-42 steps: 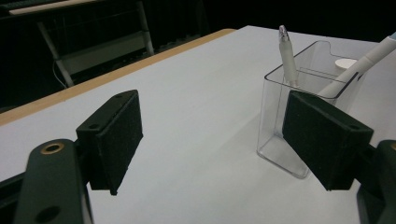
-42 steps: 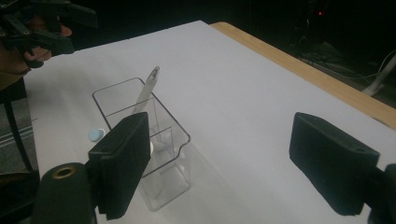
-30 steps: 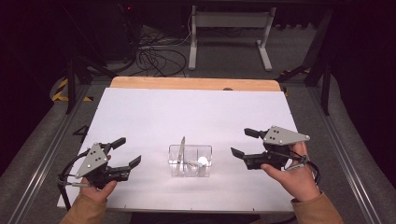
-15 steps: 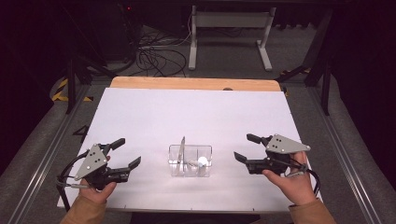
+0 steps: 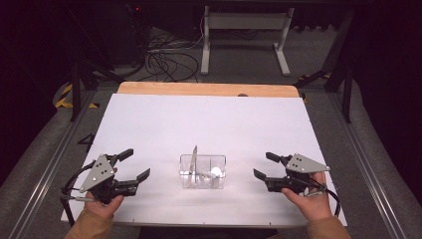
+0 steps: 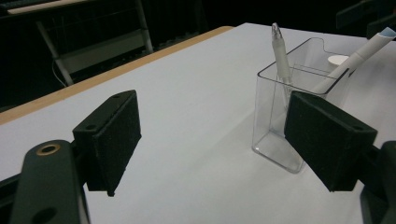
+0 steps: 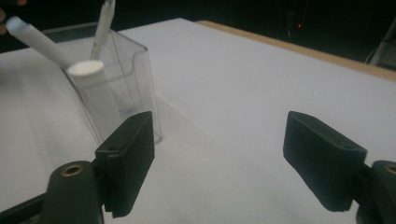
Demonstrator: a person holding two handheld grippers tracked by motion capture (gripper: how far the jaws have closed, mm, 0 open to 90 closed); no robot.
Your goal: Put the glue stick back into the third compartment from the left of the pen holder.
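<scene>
A clear plastic holder (image 5: 202, 172) stands near the front middle of the white table top (image 5: 209, 119). A slim pen (image 5: 193, 158), a white marker and a white cylinder (image 5: 215, 173) stand in it. My left gripper (image 5: 138, 163) rests low to the holder's left, open and empty, jaws pointing at it. In the left gripper view the holder (image 6: 280, 93) and pen (image 6: 279, 51) lie ahead of the right jaw. My right gripper (image 5: 262, 165) is to the holder's right, open; its jaws have just been closing a little, with nothing between them. The right gripper view has the holder (image 7: 135, 74) beyond its left jaw.
A wooden strip (image 5: 209, 88) edges the table's far side. Beyond it are a metal stand (image 5: 244, 30) and cables on the dark floor. Bare white surface stretches behind the holder.
My right gripper has sunk toward the table and drawn slightly nearer the front edge. The left gripper and the holder have stayed where they were.
</scene>
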